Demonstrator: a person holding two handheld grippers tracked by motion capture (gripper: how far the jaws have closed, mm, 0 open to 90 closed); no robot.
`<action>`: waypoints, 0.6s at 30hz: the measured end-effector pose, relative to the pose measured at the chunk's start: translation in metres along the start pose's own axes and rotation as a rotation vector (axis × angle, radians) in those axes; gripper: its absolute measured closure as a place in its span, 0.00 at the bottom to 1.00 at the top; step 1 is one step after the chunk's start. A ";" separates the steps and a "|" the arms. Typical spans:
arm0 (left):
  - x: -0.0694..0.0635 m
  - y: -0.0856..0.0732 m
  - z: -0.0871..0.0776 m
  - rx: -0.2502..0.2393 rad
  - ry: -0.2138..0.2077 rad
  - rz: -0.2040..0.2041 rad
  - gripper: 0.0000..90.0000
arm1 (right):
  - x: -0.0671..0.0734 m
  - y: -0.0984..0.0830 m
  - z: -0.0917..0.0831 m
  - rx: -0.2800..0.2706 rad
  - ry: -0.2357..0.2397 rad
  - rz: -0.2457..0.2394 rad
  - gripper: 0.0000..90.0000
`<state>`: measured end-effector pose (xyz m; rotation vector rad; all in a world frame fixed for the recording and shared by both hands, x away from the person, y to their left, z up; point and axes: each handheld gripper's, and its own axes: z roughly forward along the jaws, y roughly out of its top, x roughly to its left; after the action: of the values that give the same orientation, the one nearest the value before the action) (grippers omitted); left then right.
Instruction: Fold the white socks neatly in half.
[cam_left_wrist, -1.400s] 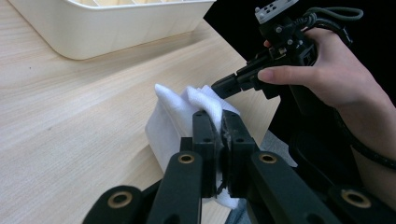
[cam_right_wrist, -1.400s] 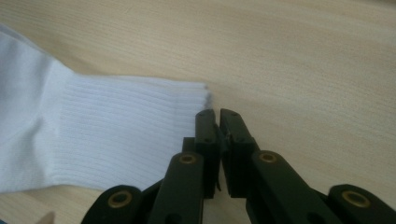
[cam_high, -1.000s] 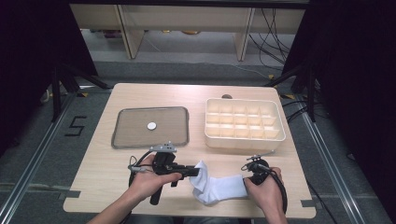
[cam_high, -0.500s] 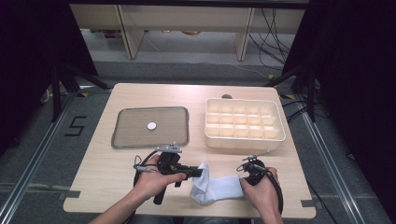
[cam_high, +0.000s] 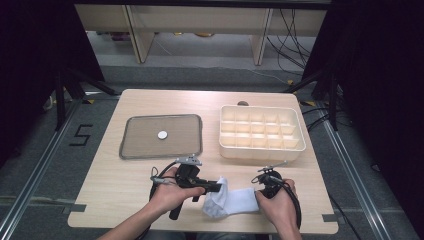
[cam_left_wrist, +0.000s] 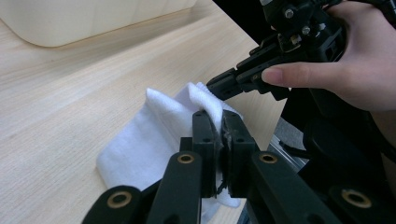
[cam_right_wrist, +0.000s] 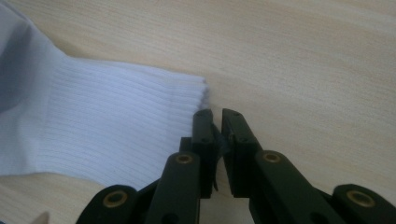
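A white sock lies near the front edge of the wooden table, between my two grippers. My left gripper points right and is shut on a raised fold of the sock; white cloth shows between its jaw tips. My right gripper is at the sock's other end. Its jaws stand shut at the corner of the ribbed cuff, with no cloth visible between them. In the left gripper view the right gripper touches the sock's far corner.
A grey flat tray with a small white disc on it sits at the middle left. At the right stands a cream box with several compartments. The table's front edge runs just below the hands.
The sock's left end has bunched up a little at the left gripper. Both hands have hardly moved.
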<state>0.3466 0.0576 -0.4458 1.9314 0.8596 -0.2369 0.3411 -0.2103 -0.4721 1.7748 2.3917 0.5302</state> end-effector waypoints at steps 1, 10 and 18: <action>0.000 0.000 0.001 0.003 -0.008 0.001 0.95 | 0.001 0.000 0.000 0.001 -0.001 0.006 0.93; -0.001 0.001 0.008 0.019 -0.001 0.006 0.95 | 0.005 0.002 0.001 0.001 0.009 0.002 0.93; -0.004 0.000 0.018 0.034 0.004 0.012 0.94 | 0.008 0.002 0.003 0.002 0.001 0.010 0.92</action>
<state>0.3472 0.0405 -0.4528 1.9690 0.8506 -0.2423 0.3408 -0.2016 -0.4731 1.7887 2.3860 0.5311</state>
